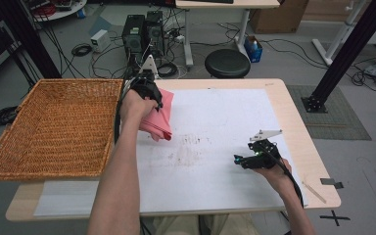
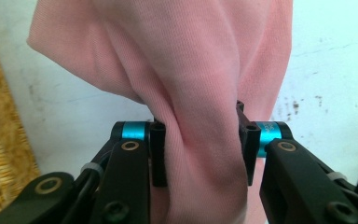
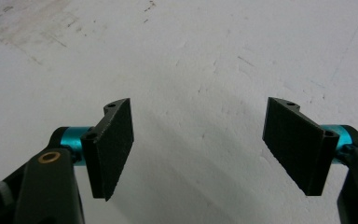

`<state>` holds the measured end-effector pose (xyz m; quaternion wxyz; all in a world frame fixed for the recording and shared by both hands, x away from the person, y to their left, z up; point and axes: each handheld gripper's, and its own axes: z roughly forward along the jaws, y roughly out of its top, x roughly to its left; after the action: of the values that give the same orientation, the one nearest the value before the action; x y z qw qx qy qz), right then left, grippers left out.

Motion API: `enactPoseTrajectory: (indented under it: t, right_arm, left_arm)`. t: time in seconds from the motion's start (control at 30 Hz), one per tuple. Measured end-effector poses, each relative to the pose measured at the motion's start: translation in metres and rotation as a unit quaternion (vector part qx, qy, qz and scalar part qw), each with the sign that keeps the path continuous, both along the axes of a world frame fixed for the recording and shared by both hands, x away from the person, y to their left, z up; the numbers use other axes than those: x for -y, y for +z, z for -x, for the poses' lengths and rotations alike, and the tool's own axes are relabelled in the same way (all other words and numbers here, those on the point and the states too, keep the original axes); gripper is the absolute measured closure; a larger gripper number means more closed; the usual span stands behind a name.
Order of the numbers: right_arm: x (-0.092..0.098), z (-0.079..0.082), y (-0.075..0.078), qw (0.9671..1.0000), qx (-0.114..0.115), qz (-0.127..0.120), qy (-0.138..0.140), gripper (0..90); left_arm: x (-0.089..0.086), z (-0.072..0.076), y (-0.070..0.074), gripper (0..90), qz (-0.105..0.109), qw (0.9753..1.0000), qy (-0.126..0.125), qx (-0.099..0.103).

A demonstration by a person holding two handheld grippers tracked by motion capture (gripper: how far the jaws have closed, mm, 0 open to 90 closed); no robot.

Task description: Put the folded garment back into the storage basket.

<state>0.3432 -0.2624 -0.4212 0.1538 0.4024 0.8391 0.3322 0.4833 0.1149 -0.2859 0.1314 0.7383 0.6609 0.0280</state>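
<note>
Gripping pink cloth: left claw clamped | right claw apart, bare

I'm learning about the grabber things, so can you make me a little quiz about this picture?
1. True or false: the left hand-held gripper is shut on the pink cloth.
2. Where is the basket? A) left end of the table B) right end C) on the floor
3. Fill in: the right hand-held gripper is ____ and holds nothing, above the white sheet.

Key: 1 true. 2 A. 3 open.
</note>
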Motion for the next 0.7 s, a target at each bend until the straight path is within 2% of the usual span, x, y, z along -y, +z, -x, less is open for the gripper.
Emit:
enactPoseTrajectory:
  t: [0.23, 0.43, 0.53, 0.57, 0.6, 0.7]
  right_arm:
    - [-0.004, 0.000, -0.001, 1.0000, -0.003, 0.002, 0.003, 24.2]
    - [-0.008, -0.001, -0.001, 0.9999, -0.002, 0.005, 0.010, 24.2]
    - [-0.010, -0.001, -0.001, 0.9999, -0.003, 0.007, 0.011, 24.2]
    - [-0.010, -0.001, -0.002, 0.9999, -0.005, 0.007, 0.011, 24.2]
    - [-0.011, -0.001, -0.002, 0.9999, -0.004, 0.007, 0.011, 24.2]
    - [-0.012, -0.002, -0.003, 0.9999, -0.005, 0.008, 0.013, 24.2]
  left_arm:
    - [-0.036, 0.007, 0.003, 66.3, 0.001, 0.9998, 0.020, 0.001]
    - [-0.056, 0.011, 0.004, 66.2, 0.008, 0.9994, 0.033, 0.000]
    - [-0.074, 0.015, 0.008, 66.2, 0.010, 0.9989, 0.045, 0.003]
    - [-0.074, 0.015, 0.008, 66.2, 0.010, 0.9989, 0.045, 0.003]
    - [-0.083, 0.017, 0.010, 66.2, 0.010, 0.9987, 0.050, 0.004]
    - [-0.091, 0.019, 0.012, 66.2, 0.008, 0.9985, 0.054, 0.003]
